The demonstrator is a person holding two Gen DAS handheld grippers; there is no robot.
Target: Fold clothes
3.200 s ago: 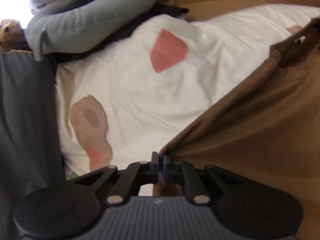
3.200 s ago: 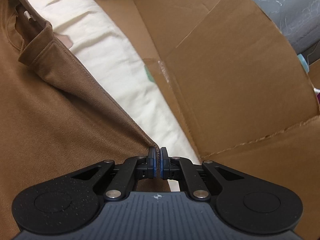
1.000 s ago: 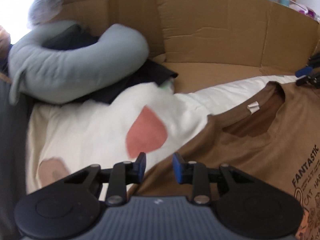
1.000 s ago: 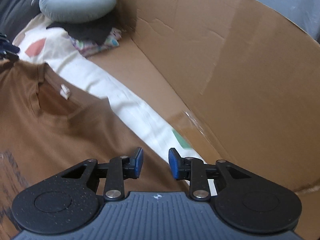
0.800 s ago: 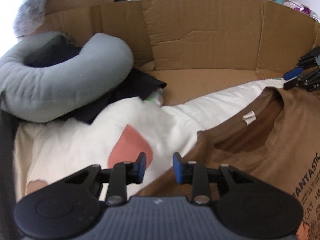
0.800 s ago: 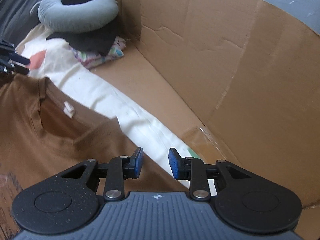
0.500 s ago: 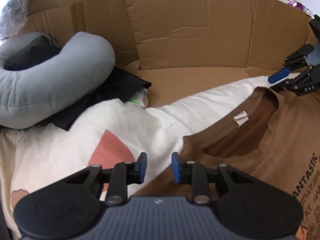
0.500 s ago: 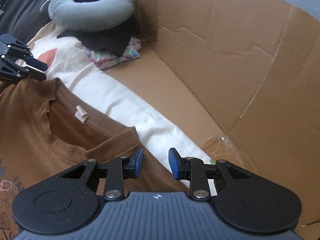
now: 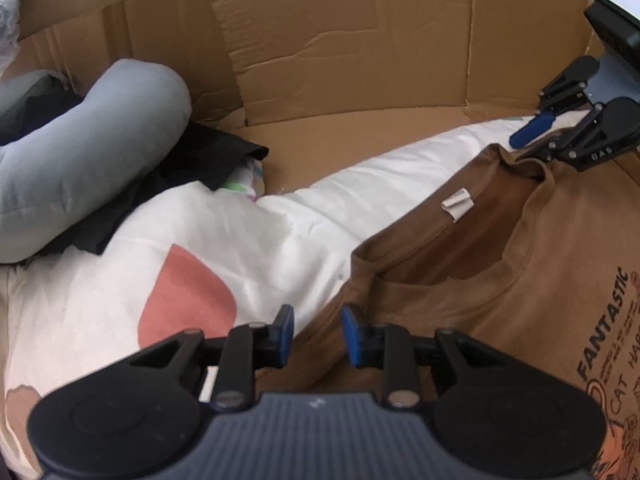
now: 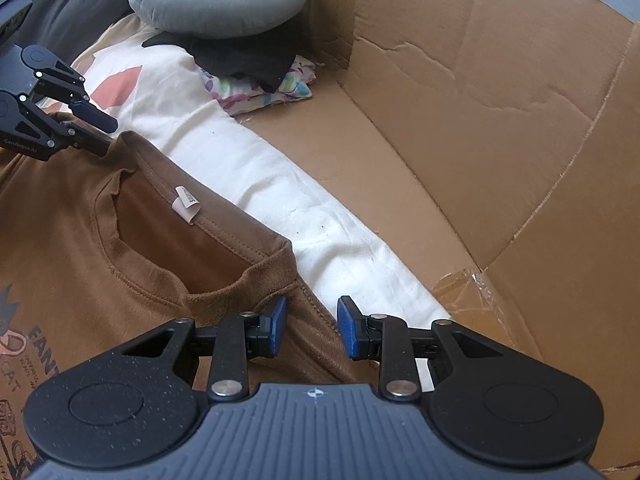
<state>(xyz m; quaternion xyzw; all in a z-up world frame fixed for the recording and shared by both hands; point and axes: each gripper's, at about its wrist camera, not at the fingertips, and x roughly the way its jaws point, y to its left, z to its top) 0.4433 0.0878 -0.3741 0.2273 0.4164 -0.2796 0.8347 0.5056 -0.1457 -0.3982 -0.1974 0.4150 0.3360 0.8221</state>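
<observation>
Left gripper (image 9: pixel 316 334): Jaws apart, blue pads clear of any cloth, poised over the shoulder edge of the brown T-shirt (image 9: pixel 500 320) just beside its neckline. Nothing is clamped.
Right gripper (image 10: pixel 310 330): Jaws likewise apart and empty, hovering above the opposite shoulder of the same shirt, close to the collar's corner. From the left wrist view this gripper appears at the far right, its blue fingertips (image 9: pixel 532 130) near the collar's end.
Brown T-shirt: Spread flat and face up on the white bedding (image 10: pixel 320 216), neck opening toward the box's back wall. A small white label (image 10: pixel 185 204) sits inside the rear of the collar (image 10: pixel 224 224). Printed lettering (image 9: pixel 604 336) reading "FANTASTIC" runs across the chest, with part of a drawing beneath it.
White bedding: A pale quilt with a coral-pink patch (image 9: pixel 186 300), lying under the shirt and running along the cardboard floor.
Cardboard box (image 10: pixel 480 120): Creased brown walls rise on the far side and to the right of the bedding; a strip of clear tape (image 10: pixel 468 284) shows at one lower corner.
Far corner: A grey neck pillow (image 10: pixel 216 0) rests on dark folded clothing (image 10: pixel 244 58), which sits atop a floral-print fabric (image 10: pixel 272 94) at the bedding's edge.
</observation>
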